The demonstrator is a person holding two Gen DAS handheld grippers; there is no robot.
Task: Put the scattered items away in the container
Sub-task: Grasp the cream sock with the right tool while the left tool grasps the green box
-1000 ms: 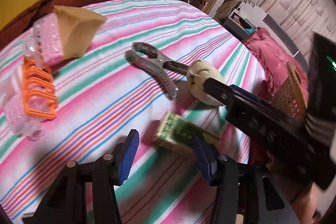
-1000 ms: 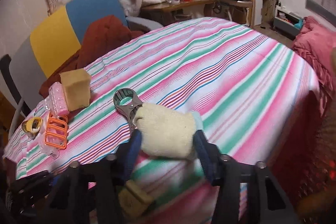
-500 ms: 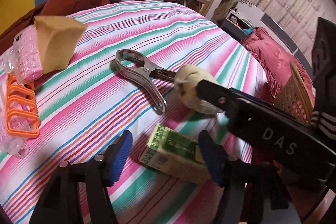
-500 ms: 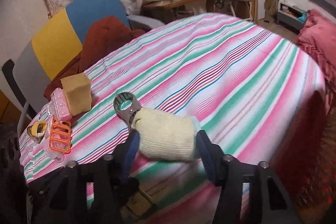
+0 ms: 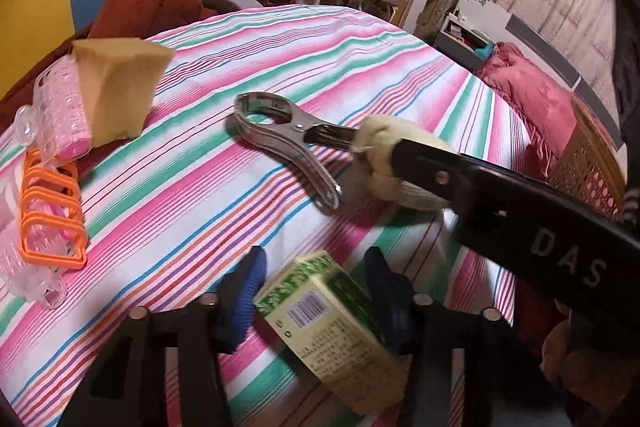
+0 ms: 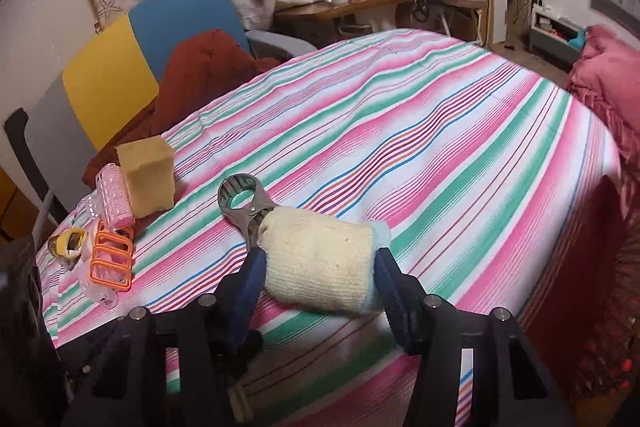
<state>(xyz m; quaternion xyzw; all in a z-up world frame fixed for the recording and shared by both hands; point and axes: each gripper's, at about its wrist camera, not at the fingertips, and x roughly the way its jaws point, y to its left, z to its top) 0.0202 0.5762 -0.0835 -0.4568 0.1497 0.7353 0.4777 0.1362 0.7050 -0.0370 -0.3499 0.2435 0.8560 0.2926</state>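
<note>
Left gripper (image 5: 312, 291) jaws closing on green box (image 5: 320, 323), now lifted off cloth at frame bottom; right gripper (image 6: 316, 271) closing round cream sock roll (image 6: 320, 259); wicker basket (image 5: 588, 163) waits at right edge

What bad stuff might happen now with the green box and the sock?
1. The left gripper is closing on the green box, which sits tilted between its pads, so it may twist or slip out.
2. The right gripper is closing on the rolled sock. The metal clamp lies right against it, so lifting may drag the clamp along.
3. The basket sits past the table edge, so a loose grip might drop things on the floor.
</note>
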